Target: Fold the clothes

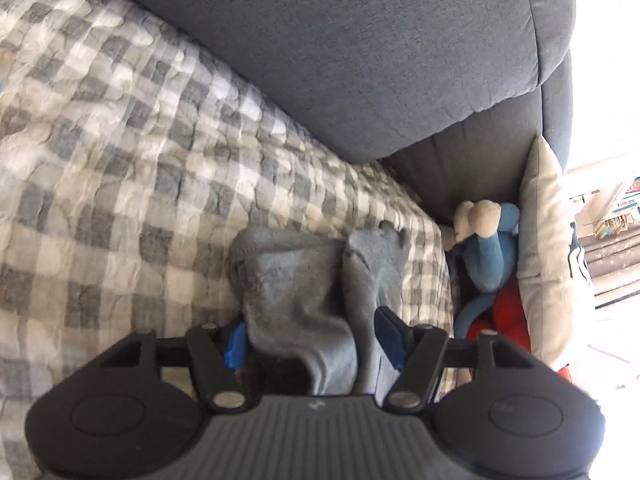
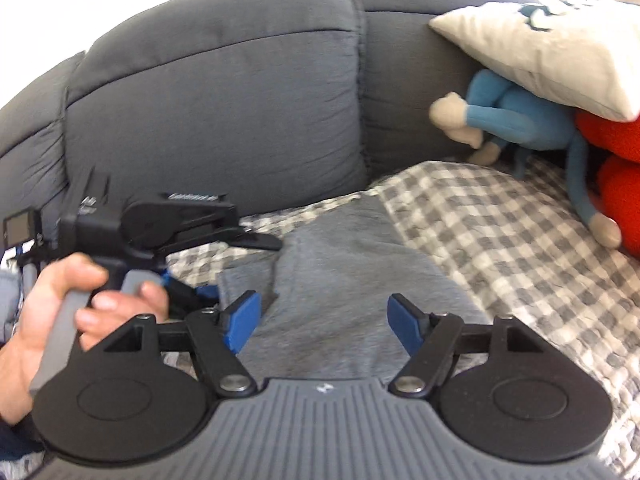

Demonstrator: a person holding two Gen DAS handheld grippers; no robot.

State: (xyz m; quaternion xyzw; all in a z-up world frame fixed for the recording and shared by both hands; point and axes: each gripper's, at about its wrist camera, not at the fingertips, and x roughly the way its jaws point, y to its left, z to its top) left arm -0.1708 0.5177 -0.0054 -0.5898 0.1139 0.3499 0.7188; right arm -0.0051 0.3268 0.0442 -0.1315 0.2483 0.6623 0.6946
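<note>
Grey knit cloth, the garment (image 1: 304,280) being folded, lies bunched between the blue pads of the left gripper (image 1: 310,340). Its jaws stand about half open, with cloth between them; the left pad sits clear of the fabric, and whether the right pad still presses a fold I cannot tell. It looks like a release, the cloth laid where the fold should rest.

From the right wrist view, the right gripper (image 2: 322,320) hovers over the flat part of the same garment (image 2: 340,272), jaws wide and holding nothing, pads apart from the cloth. A judgement: it is placed there to take the next edge or to smooth the fold. The person's hand (image 2: 60,300) on the left tool's handle sits just beside it on the left, so the two tools work close together and could knock each other.

Under the garment spreads a checked quilt (image 1: 120,160), soft and rumpled, which may drag with the cloth. Farther back, in the corner, a blue plush toy (image 2: 520,116) and something red (image 2: 616,184) lie near the garment's far side under a pale cushion (image 2: 540,48). They crowd the room for spreading it that way. Behind everything rises the dark grey sofa back (image 2: 220,100).
</note>
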